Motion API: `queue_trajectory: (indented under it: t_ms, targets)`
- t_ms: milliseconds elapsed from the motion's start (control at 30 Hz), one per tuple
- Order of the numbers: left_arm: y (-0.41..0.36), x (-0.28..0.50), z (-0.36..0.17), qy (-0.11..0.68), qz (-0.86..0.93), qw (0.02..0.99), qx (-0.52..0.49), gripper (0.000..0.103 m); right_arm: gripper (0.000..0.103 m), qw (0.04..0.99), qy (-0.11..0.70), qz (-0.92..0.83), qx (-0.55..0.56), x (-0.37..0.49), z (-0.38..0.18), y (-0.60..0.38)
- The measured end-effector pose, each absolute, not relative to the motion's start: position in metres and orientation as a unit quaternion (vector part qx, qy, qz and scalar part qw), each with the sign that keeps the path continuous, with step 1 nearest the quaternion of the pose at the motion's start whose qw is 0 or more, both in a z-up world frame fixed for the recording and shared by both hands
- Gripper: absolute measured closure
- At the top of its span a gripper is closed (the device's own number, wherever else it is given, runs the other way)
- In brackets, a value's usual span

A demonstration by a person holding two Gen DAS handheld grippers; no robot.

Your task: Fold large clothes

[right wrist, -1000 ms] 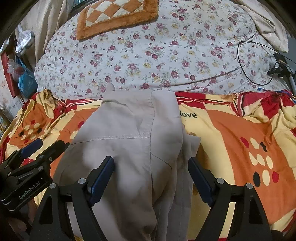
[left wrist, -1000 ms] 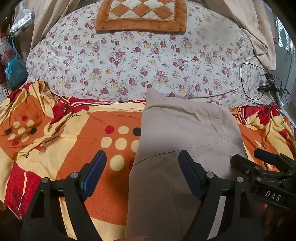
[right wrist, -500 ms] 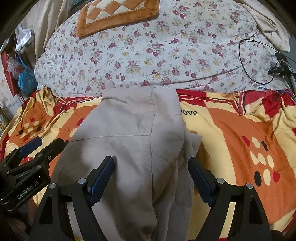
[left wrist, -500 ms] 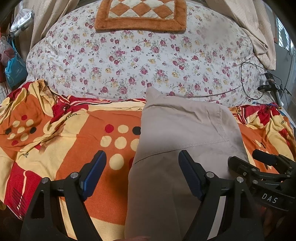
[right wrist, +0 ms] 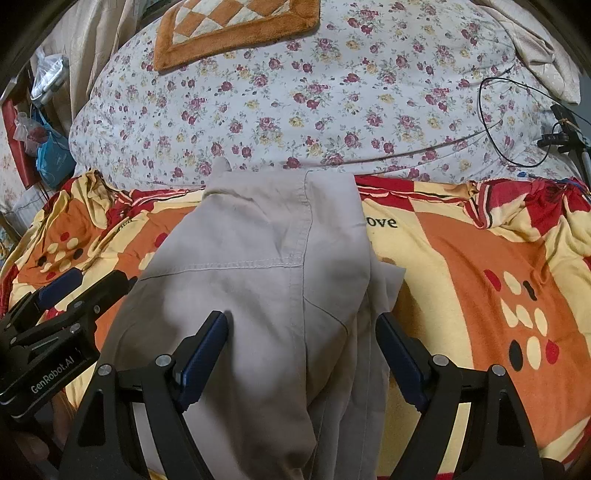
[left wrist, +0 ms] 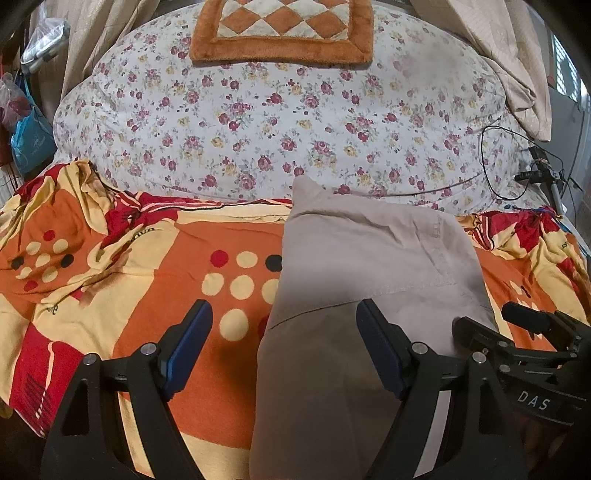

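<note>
A beige garment [left wrist: 354,280] lies partly folded lengthwise on an orange, yellow and red blanket [left wrist: 122,280]. It also shows in the right wrist view [right wrist: 258,280], with loose layers along its right edge. My left gripper [left wrist: 284,332] is open and empty, low over the garment's left edge. My right gripper [right wrist: 303,343] is open and empty, straddling the garment's near part. Each gripper shows in the other's view: the right one [left wrist: 524,343] at lower right, the left one [right wrist: 62,299] at lower left.
A floral duvet [left wrist: 280,122] is heaped behind the blanket, with a checked orange mat [left wrist: 284,29] on top. A black cable [left wrist: 495,162] and a small stand [left wrist: 543,177] lie at the far right. A blue bag [left wrist: 29,140] hangs at left.
Both grippers stay open and have barely moved. The garment lies as before.
</note>
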State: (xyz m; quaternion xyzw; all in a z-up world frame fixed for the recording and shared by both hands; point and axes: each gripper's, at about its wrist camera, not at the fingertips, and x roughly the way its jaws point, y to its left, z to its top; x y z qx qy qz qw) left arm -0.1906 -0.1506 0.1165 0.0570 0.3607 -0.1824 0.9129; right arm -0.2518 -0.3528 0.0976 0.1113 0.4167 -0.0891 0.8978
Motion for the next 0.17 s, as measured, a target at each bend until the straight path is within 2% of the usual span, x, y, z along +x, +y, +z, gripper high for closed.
queue_trajectory:
  t_ms: [167]
  targets:
    - [-0.1470,-0.1862,0.1169,0.371,-0.190,0.908,0.046,0.023,0.019,0.898,0.417,-0.083,0.115,-0.2519,0.0978,-0.3562]
